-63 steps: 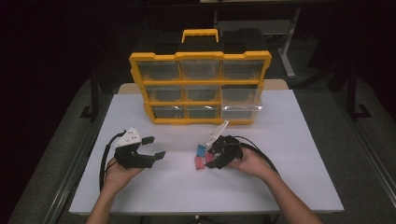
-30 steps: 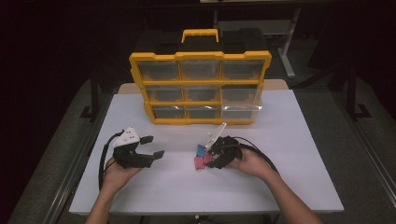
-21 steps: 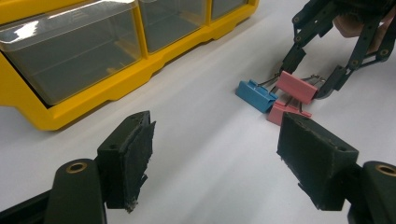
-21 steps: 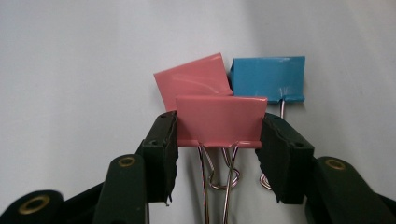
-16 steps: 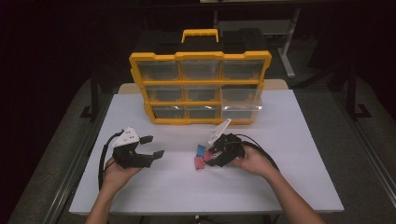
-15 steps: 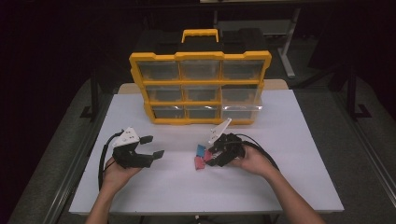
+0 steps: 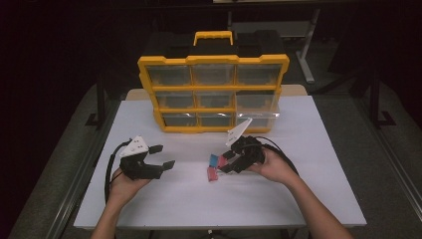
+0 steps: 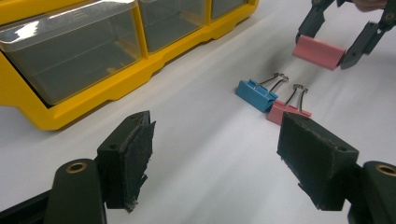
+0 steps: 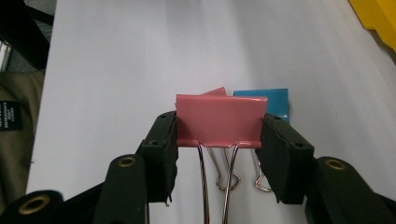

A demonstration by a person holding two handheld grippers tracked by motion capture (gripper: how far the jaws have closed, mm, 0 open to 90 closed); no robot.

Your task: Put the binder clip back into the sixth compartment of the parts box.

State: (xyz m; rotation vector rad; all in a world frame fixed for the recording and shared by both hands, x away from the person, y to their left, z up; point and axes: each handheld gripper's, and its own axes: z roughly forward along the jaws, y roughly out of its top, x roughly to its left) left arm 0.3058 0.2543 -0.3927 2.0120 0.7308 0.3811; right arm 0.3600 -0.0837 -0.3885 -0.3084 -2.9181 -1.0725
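Pink binder clip is what I've got pinched in the right gripper at the moment, jaws closed about halfway onto the two short ends of its folded metal body, wire handles hanging back toward the camera. It's lifted just off the table, roughly mid-table and a bit toward the right edge, in front of the yellow organizer that sits along the far edge. From the left gripper view you can see it hanging between the jaws above the sheet. Handling-wise I'd call it light, stiff spring steel with a glossy painted skin, so probably a bit slick on the flat faces. Gripping across the ends like this seems the sane choice, since squeezing the handles would just spring it open, and the loose wire loops will likely flop around if I tilt it. Not fragile at all, I reckon. Two more are lying on the table right under it: a blue clip and a second pink clip, touching each other. My left gripper is parked near the left edge, jaws spread wide with nothing in them. As for writing, I can't make out any brand on the clips or the organizer. There's a small black tag with white print at the left edge of the right gripper view, too tiny to read.
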